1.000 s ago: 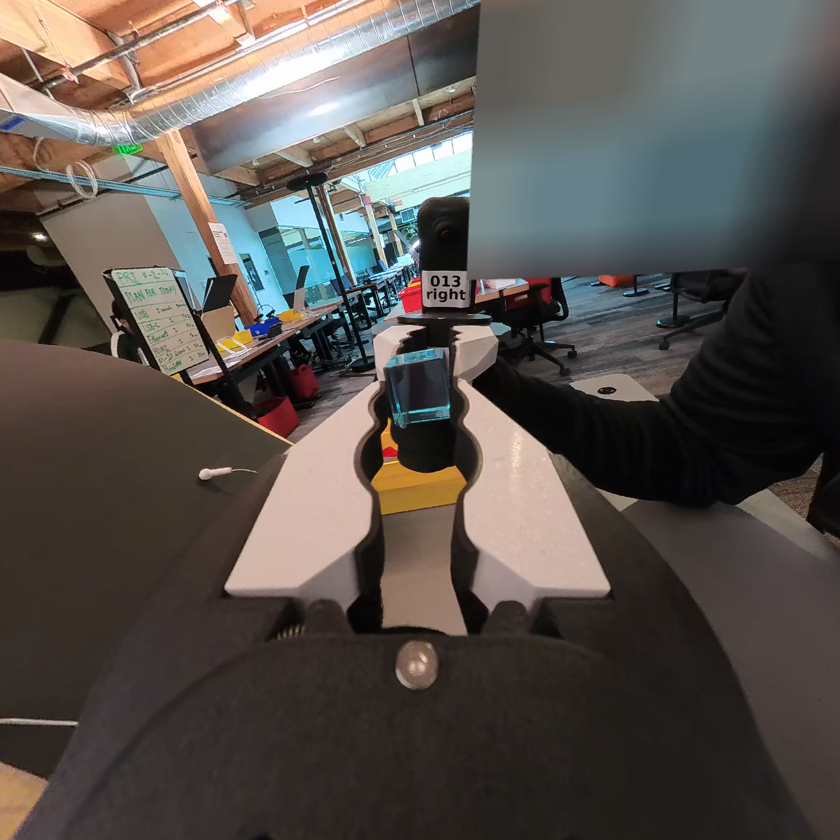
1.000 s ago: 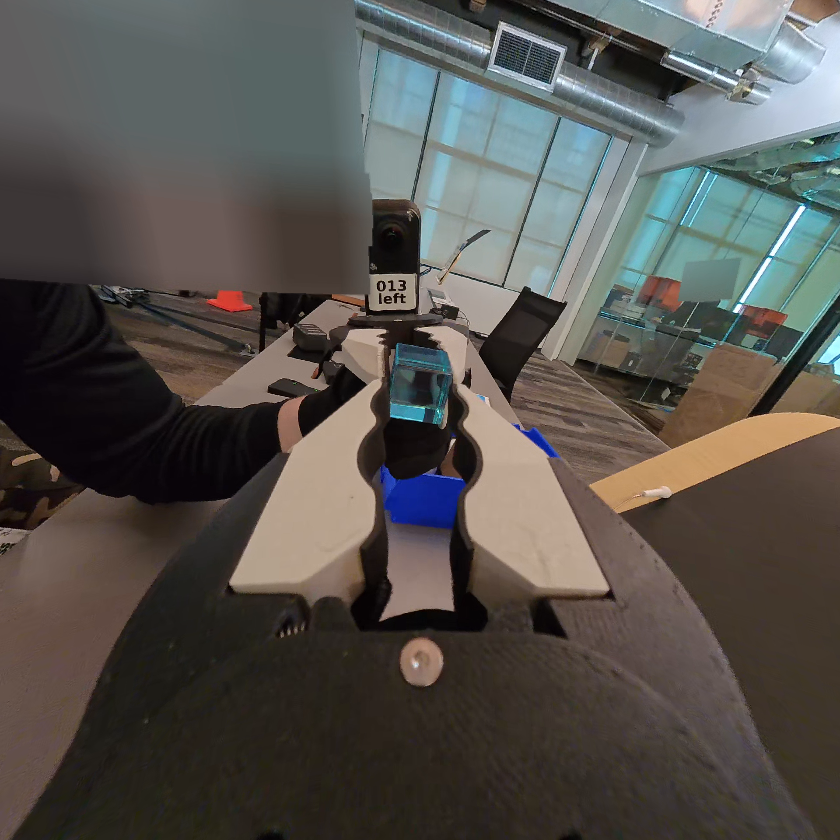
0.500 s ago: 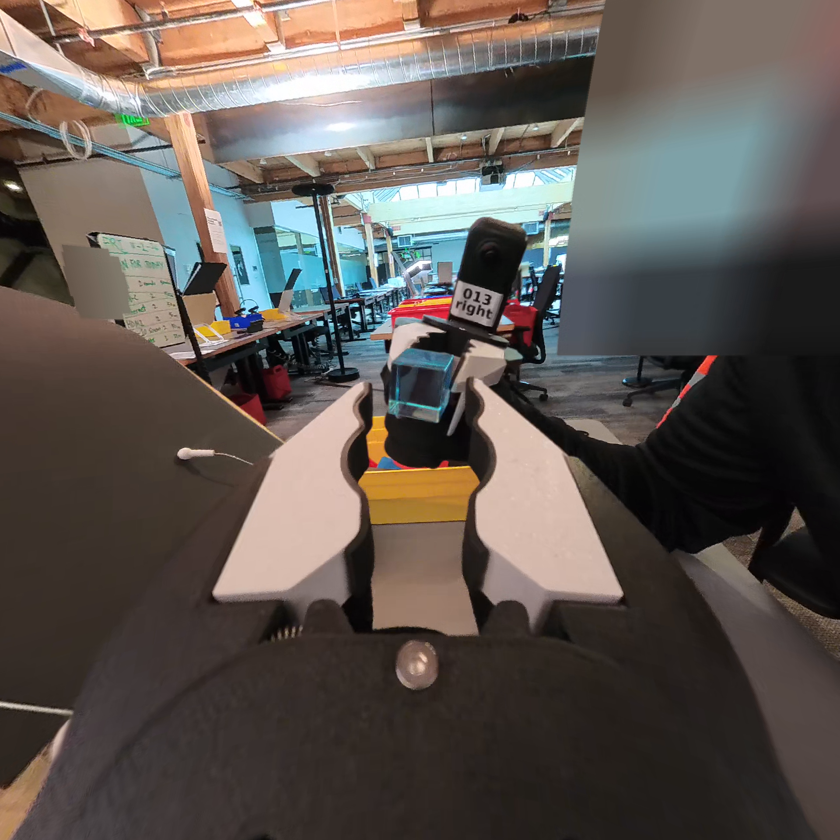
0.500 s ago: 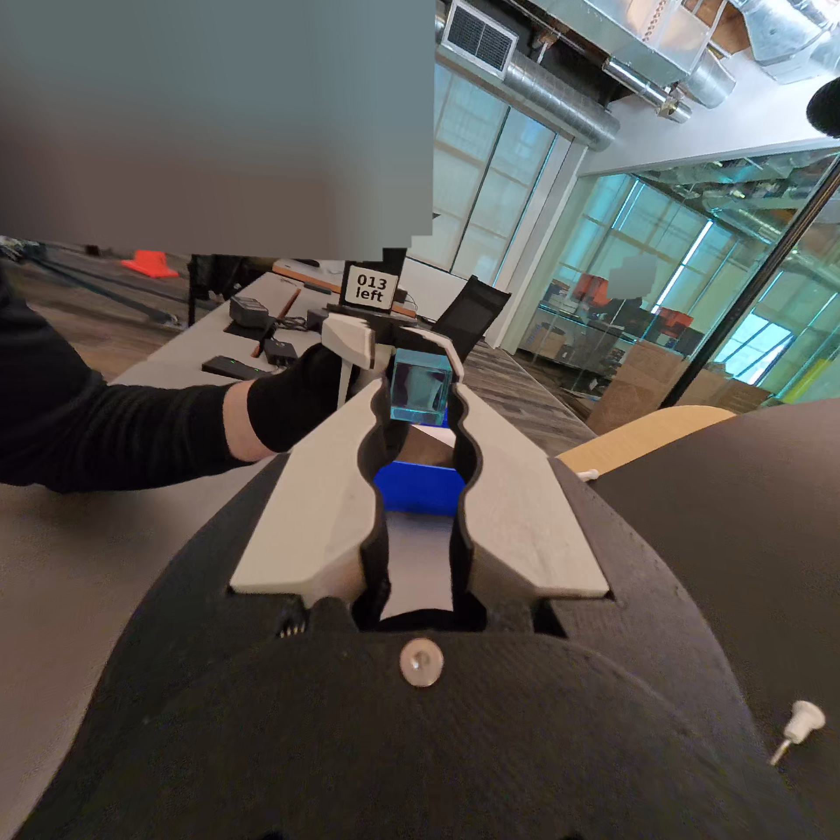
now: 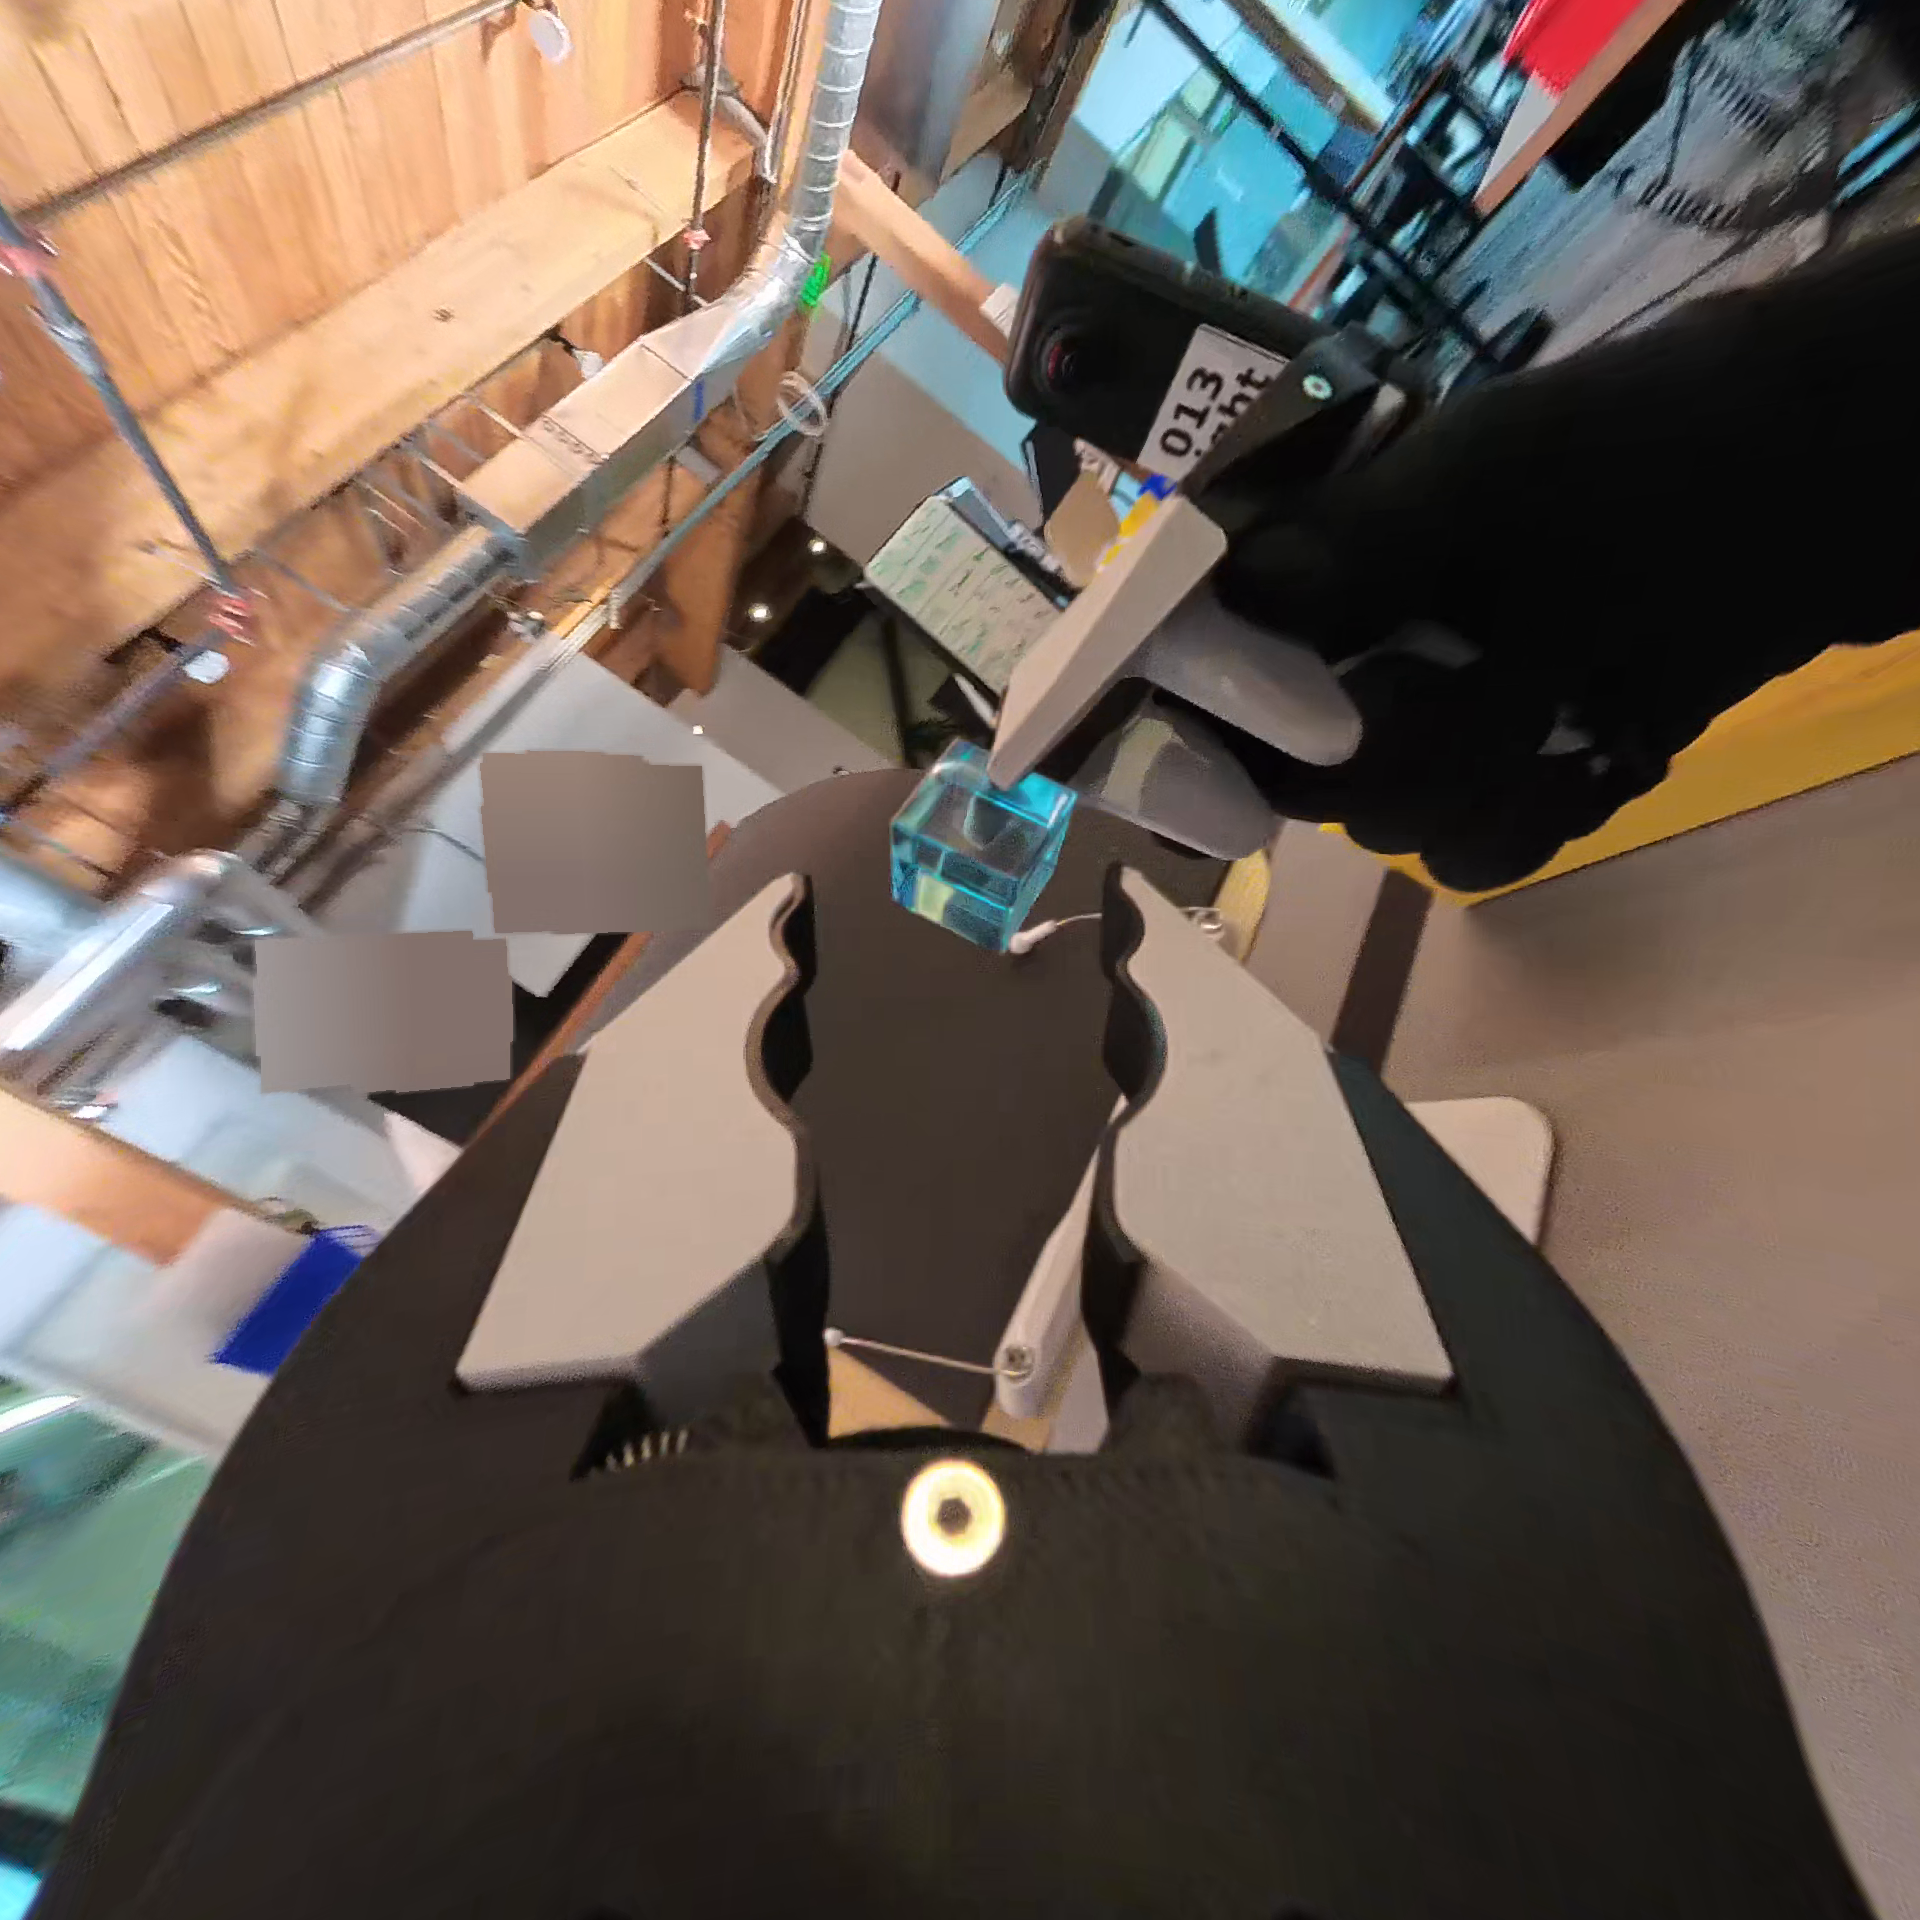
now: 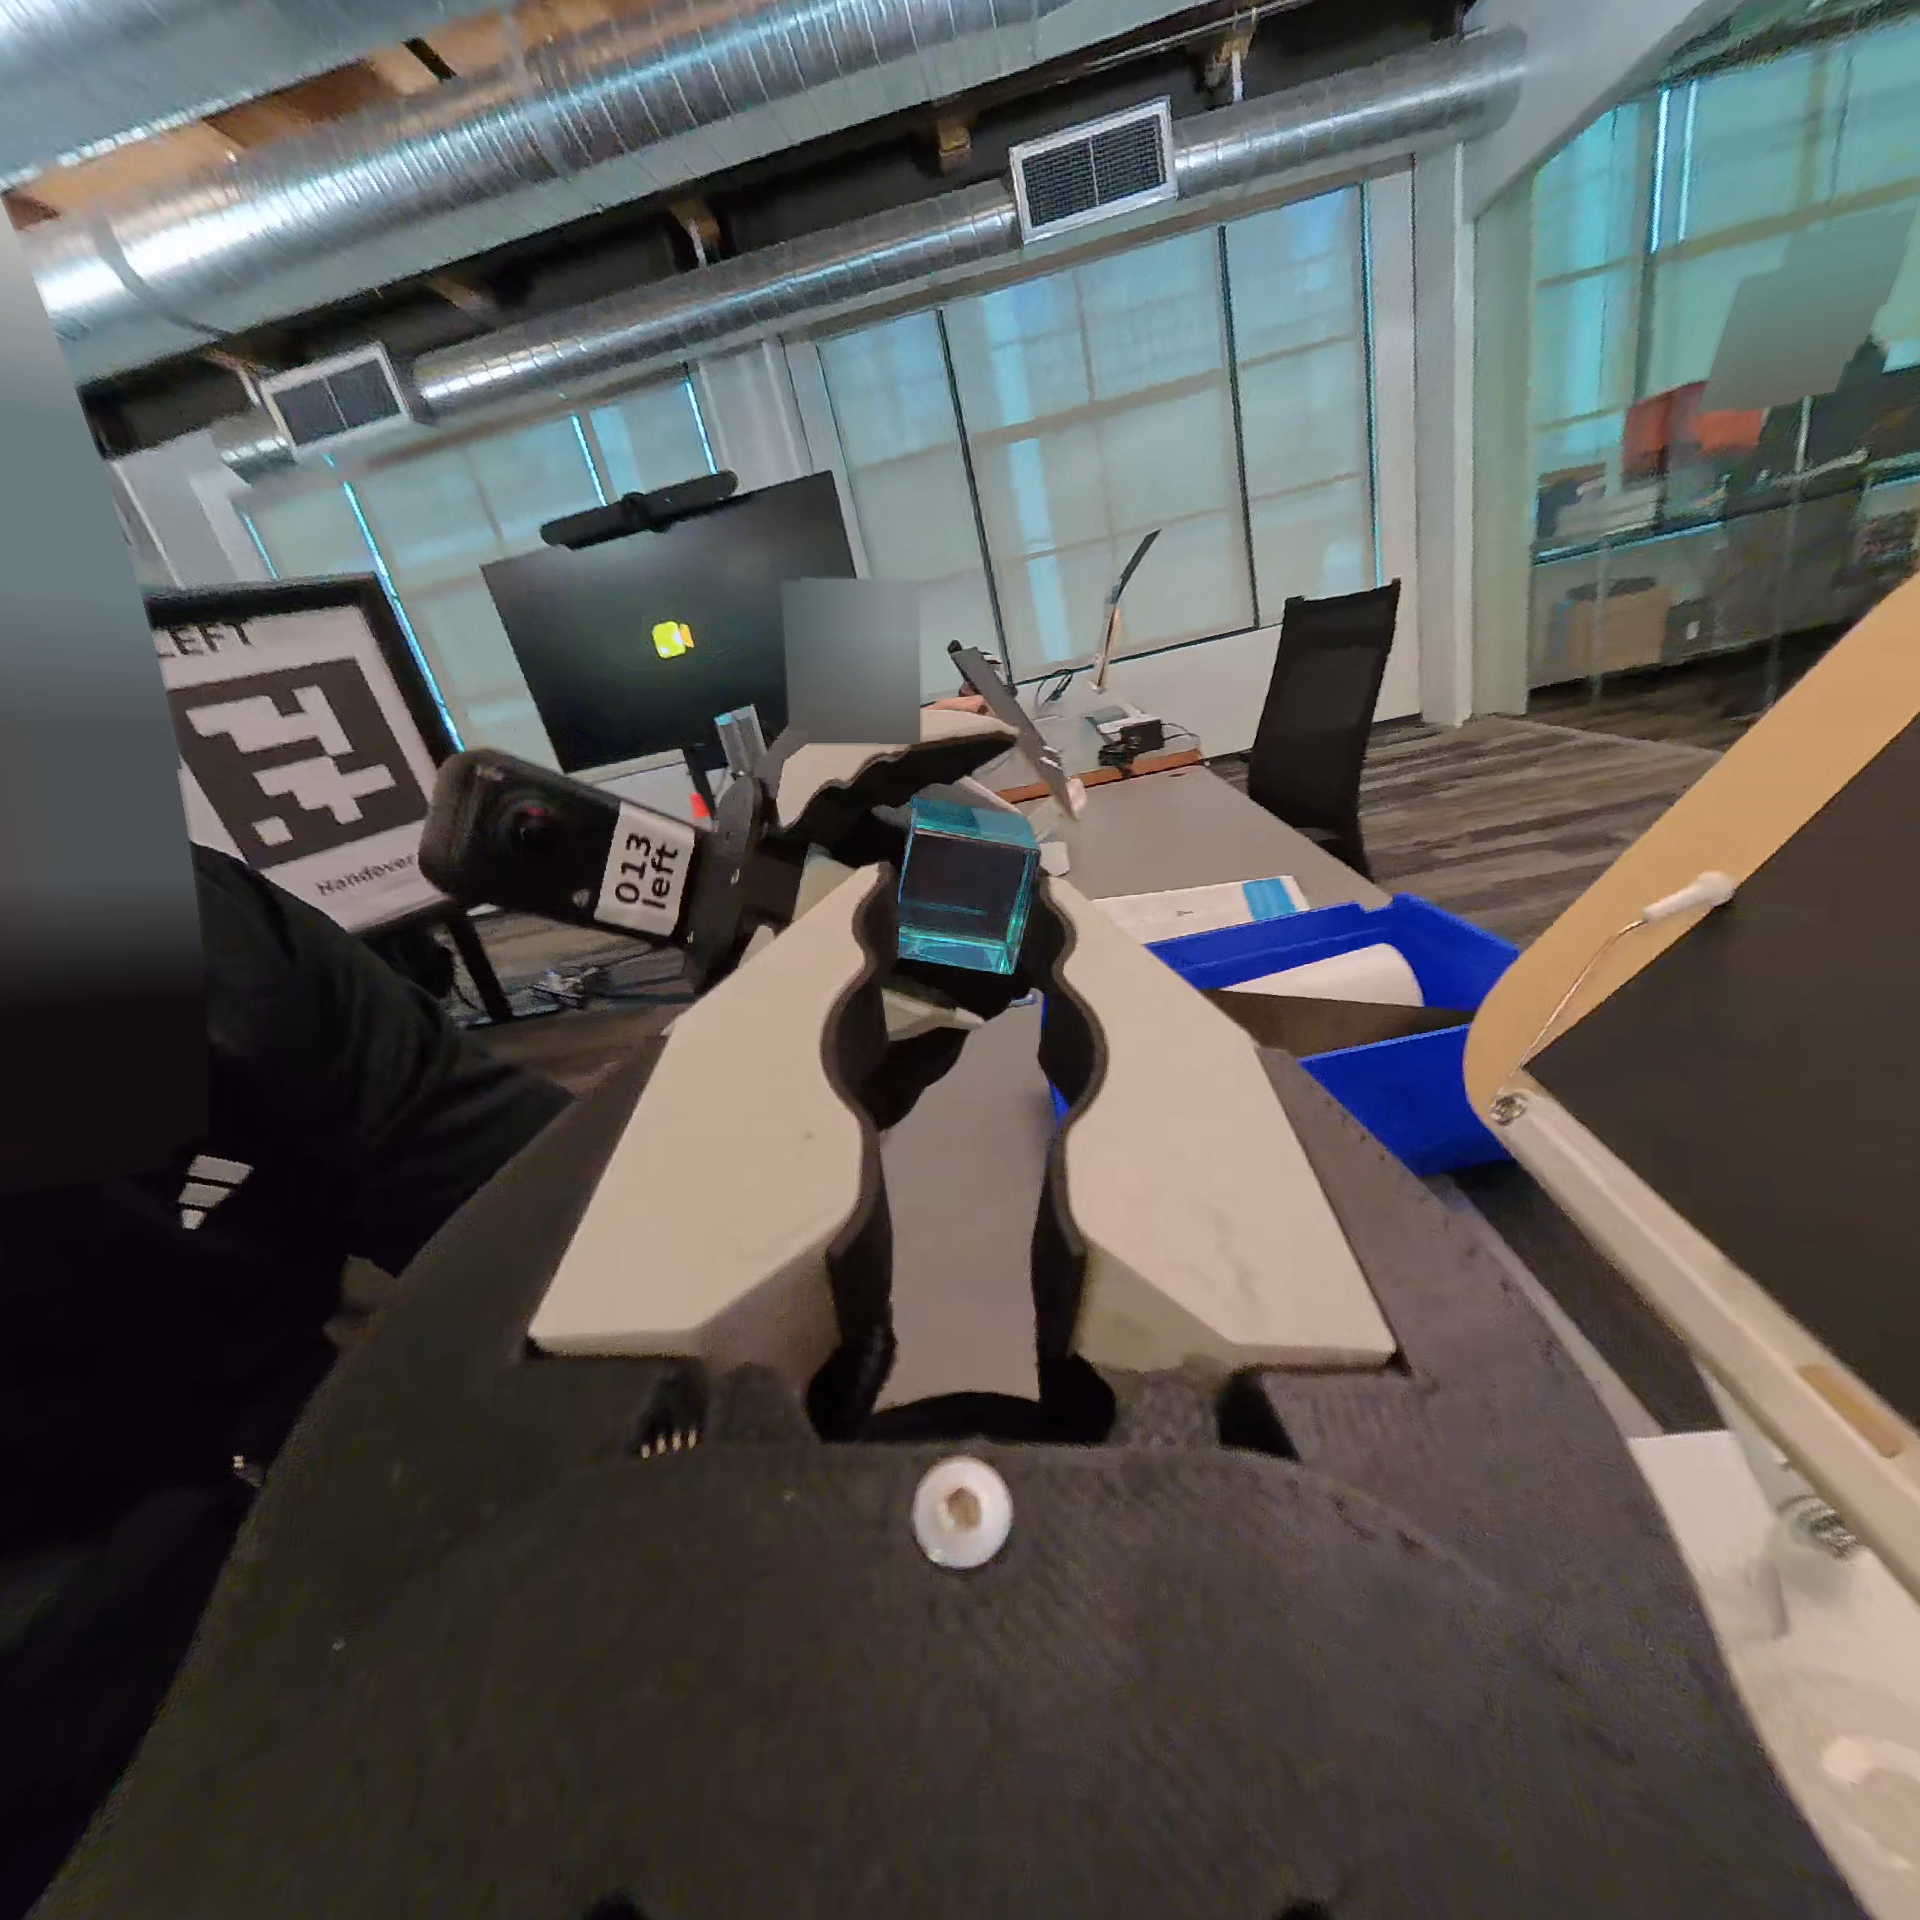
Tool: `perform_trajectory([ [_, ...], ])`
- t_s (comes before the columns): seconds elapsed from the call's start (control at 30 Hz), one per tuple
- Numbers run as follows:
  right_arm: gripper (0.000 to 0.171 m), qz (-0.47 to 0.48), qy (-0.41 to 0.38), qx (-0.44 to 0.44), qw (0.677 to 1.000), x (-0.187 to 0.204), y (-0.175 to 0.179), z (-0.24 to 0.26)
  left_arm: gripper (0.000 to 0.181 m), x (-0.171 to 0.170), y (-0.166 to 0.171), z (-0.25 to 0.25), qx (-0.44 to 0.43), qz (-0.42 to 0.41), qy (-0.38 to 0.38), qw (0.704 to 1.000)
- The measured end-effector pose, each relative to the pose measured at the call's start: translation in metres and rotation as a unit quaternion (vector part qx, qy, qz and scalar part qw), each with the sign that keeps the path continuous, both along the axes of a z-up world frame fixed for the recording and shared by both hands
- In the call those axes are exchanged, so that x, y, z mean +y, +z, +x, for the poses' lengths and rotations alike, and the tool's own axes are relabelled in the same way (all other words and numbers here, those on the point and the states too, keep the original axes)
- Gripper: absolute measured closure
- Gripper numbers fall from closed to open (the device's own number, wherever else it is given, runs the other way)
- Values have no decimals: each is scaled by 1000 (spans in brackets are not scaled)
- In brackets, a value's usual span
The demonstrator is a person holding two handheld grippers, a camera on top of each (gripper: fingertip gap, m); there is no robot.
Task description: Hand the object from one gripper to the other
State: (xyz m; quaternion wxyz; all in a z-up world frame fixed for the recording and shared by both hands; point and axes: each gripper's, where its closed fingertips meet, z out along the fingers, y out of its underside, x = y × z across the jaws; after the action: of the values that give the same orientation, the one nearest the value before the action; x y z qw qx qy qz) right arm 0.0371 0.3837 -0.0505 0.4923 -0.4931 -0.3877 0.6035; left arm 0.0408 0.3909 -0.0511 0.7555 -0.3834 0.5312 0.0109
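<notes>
A clear turquoise cube (image 6: 966,883) sits clamped between the fingertips of my right gripper (image 6: 961,896), which is shut on it and holds it in the air. In the left wrist view the cube (image 5: 977,862) hangs from the right gripper's fingers (image 5: 1101,634), held by a black-gloved hand. My left gripper (image 5: 958,899) is wide open and empty; the cube is just beyond its tips, touching neither finger. In the right wrist view the left gripper's open fingers (image 6: 883,764) show behind the cube, rolled on their side.
A blue bin (image 6: 1382,1049) stands on the grey table (image 6: 1174,842) to the right. A yellow bin (image 5: 1714,758) lies behind the gloved hand. A black panel with a tan edge (image 6: 1714,987) rises at the right. A marker sign (image 6: 301,748) stands at the left. The grippers are tip to tip, or close to it.
My left gripper has opened wide and let go of the cube. The cube stays in my right gripper. Both grippers have rolled and drawn slightly apart.
</notes>
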Motion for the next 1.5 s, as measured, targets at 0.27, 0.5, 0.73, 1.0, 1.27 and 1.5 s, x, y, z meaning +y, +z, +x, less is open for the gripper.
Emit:
perform_trajectory([
  [0.27,148,-27,31,-14,999,-3,-8,-1,144,-6,-7,6,40,39,7,998],
  [0.5,137,-10,4,-11,1000,1,-6,-1,153,-5,-7,4,34,22,4,999],
  [0.73,125,202,-130,-65,968,3,1,7,153,-4,-4,0,-54,-197,-106,973],
  [1.0,119,532,-252,-234,774,-7,-20,-8,154,-17,-17,-6,-102,-499,-281,814],
  [1.27,138,580,-224,-279,732,-15,-38,-21,154,-22,-40,-5,-62,-579,-290,759],
  [1.5,146,576,-207,-299,732,-15,-47,-24,154,-21,-47,-8,-50,-591,-289,752],
])
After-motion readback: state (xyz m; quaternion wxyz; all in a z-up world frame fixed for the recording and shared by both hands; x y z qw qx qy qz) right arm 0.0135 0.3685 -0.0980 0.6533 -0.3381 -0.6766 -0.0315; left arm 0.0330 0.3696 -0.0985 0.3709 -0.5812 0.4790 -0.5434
